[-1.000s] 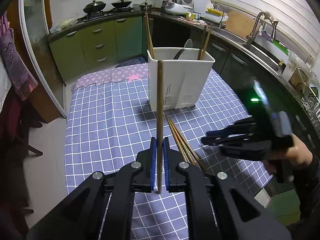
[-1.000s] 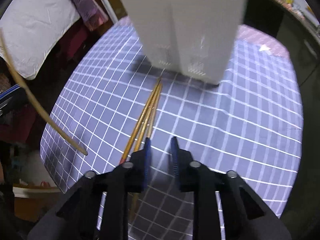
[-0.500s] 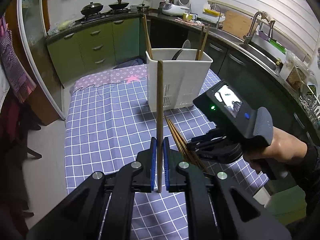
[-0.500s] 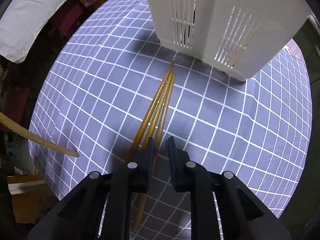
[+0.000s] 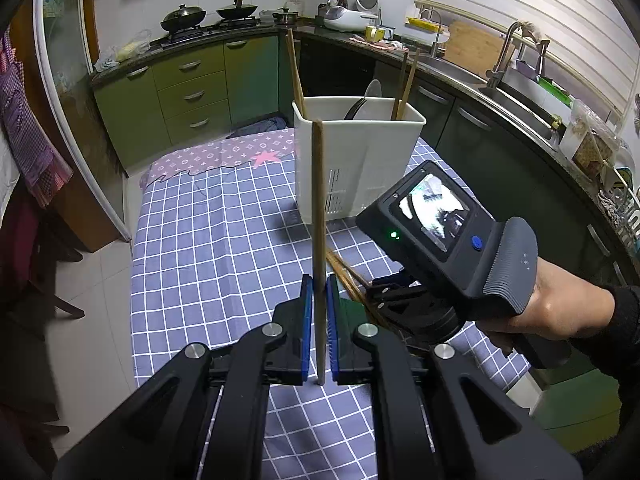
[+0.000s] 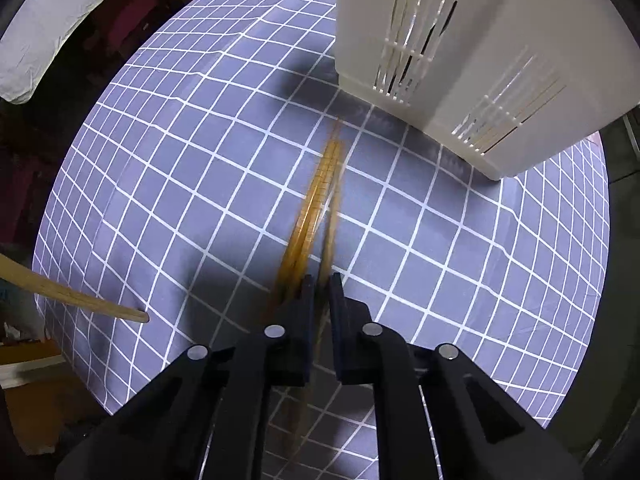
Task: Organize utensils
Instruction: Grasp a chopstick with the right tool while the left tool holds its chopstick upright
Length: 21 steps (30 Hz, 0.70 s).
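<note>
My left gripper [image 5: 319,294] is shut on a pale wooden chopstick [image 5: 318,216] held upright above the checked tablecloth; its end also shows in the right wrist view [image 6: 92,304]. A white slotted utensil holder [image 5: 360,160] stands at the table's far side with chopsticks and a spoon in it. Several brown chopsticks [image 6: 316,200] lie on the cloth in front of the holder [image 6: 460,40]. My right gripper [image 6: 322,284] is low over their near ends, jaws nearly closed around one blurred chopstick [image 6: 332,224]. The right gripper's body [image 5: 444,232] shows in the left wrist view.
The table [image 5: 208,232] carries a blue checked cloth, with a pink patterned cloth [image 5: 224,152] at its far end. Green kitchen cabinets [image 5: 192,88] and a counter with a sink [image 5: 512,92] surround it. A chair [image 5: 36,264] stands left of the table.
My right gripper has come down over the lying chopsticks and its jaws have narrowed around one of them, which now looks blurred. My left gripper keeps holding its chopstick upright.
</note>
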Tool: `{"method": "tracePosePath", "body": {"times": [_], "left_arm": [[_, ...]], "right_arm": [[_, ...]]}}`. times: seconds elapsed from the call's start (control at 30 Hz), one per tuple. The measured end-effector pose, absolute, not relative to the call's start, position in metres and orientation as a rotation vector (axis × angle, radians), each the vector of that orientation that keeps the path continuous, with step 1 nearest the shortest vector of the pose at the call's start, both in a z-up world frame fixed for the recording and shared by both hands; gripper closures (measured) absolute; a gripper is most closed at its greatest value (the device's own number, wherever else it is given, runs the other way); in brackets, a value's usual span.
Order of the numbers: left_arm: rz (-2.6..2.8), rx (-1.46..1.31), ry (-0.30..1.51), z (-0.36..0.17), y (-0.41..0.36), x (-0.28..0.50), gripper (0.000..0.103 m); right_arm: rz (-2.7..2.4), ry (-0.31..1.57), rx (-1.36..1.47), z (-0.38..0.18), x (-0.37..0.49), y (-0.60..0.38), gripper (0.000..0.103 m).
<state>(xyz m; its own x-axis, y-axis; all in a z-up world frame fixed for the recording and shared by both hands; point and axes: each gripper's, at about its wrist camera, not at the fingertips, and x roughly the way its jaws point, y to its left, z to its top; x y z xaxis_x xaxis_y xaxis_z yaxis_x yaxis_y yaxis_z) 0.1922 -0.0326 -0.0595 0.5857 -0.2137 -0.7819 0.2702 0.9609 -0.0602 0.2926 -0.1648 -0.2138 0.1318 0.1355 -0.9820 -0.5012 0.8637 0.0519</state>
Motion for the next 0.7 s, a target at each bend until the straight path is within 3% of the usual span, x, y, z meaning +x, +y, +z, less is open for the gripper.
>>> {"method": "tracePosePath", "body": {"times": [0.17, 0.47, 0.7], "left_arm": [[-0.283, 0.072, 0.903, -0.059, -0.032, 0.191, 0.096], [-0.280, 0.072, 0.897, -0.058, -0.031, 0.187, 0.096], [-0.276, 0.082, 0.885, -0.057, -0.032, 0.182, 0.096]], "right_arm": [[0.507, 1.268, -0.234, -0.181, 0.280, -0.180, 0.096], [0.504, 0.925, -0.126, -0.090, 0.215, -0.241, 0.096], [0.473, 0.861, -0.077, -0.082, 0.181, -0.281, 0.096]]}}
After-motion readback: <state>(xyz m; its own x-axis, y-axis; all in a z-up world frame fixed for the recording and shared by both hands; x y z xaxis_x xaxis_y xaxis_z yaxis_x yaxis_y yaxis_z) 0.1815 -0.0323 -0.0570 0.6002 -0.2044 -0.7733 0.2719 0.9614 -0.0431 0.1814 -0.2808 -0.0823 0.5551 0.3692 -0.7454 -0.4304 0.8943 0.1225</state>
